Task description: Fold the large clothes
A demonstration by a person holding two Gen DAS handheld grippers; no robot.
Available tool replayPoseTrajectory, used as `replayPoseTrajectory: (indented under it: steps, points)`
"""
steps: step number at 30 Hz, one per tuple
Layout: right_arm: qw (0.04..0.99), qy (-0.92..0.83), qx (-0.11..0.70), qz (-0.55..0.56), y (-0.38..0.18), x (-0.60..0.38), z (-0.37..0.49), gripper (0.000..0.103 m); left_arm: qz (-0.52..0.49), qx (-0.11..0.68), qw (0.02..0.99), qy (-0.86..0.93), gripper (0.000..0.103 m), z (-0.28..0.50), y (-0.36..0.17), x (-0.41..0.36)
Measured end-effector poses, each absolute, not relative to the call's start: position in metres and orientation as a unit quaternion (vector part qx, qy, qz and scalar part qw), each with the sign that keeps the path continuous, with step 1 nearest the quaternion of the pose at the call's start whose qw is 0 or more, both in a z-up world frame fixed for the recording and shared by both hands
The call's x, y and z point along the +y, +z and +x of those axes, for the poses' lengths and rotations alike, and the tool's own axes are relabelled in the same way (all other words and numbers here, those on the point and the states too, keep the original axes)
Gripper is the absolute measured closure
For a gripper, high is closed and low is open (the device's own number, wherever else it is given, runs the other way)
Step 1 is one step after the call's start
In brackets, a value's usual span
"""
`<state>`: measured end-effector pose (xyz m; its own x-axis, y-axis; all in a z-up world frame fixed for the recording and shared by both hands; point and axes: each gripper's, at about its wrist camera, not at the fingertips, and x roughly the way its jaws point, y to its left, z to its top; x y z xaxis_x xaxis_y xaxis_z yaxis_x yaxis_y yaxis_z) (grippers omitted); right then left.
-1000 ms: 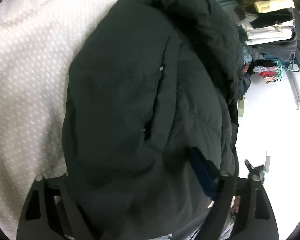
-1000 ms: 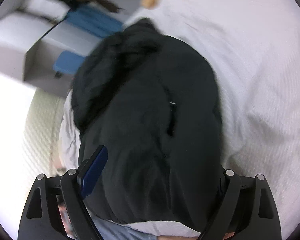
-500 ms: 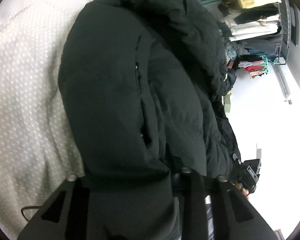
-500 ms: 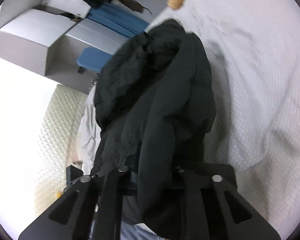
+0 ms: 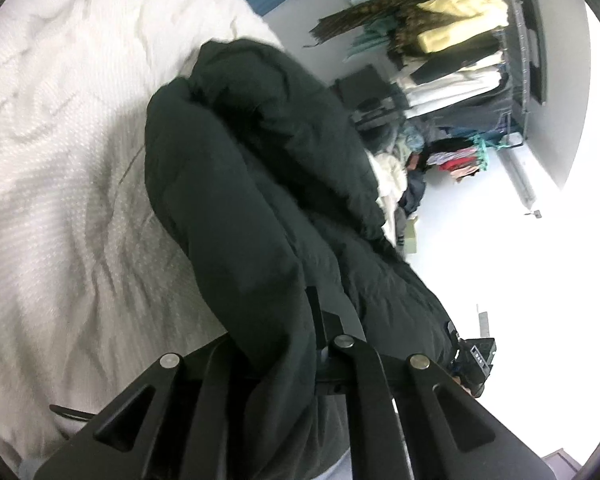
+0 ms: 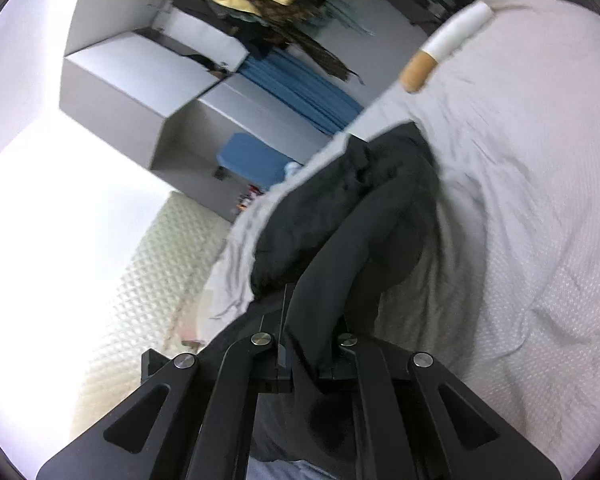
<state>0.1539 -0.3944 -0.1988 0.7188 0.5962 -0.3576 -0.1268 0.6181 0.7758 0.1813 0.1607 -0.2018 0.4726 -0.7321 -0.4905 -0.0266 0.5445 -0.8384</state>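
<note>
The left gripper is clamped on the near edge of the black jacket, which stretches ahead over the white bed, while the right gripper pinches another fold of it.

A: Left gripper fingertips buried under dark jacket folds.
B: Same on right gripper. Jacket's lower end cut off below; far clothes rack items blurred.
</note>
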Motion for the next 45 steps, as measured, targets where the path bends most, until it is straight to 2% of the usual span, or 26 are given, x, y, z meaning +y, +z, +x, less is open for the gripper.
replayPoseTrajectory:
  steps: [9, 19, 24, 33, 37, 45]
  points:
    - [0.835, 0.244, 0.253, 0.423, -0.161, -0.411, 0.079, 0.1, -0.405, 0.427, 0.768, -0.252, 0.098, 0.11, -0.138, 0.19]
    - [0.816, 0.277, 0.253, 0.439, -0.141, -0.417, -0.009, 0.1, -0.374, 0.447, 0.774, -0.247, 0.097, 0.012, -0.081, 0.192]
    - [0.824, 0.264, 0.252, 0.433, -0.133, -0.419, -0.009, 0.1, -0.375, 0.442, 0.777, -0.248, 0.097, -0.007, -0.066, 0.195]
    - [0.805, 0.256, 0.269, 0.463, -0.143, -0.428, 0.081, 0.099, -0.365, 0.472, 0.772, -0.221, 0.094, 0.075, -0.074, 0.199]
    - [0.799, 0.233, 0.29, 0.473, -0.144, -0.431, 0.14, 0.098, -0.411, 0.481, 0.751, -0.187, 0.094, 0.132, -0.085, 0.206]
    - [0.776, 0.164, 0.311, 0.524, -0.156, -0.436, 0.22, 0.097, -0.435, 0.503, 0.74, -0.1, 0.09, 0.227, -0.099, 0.196]
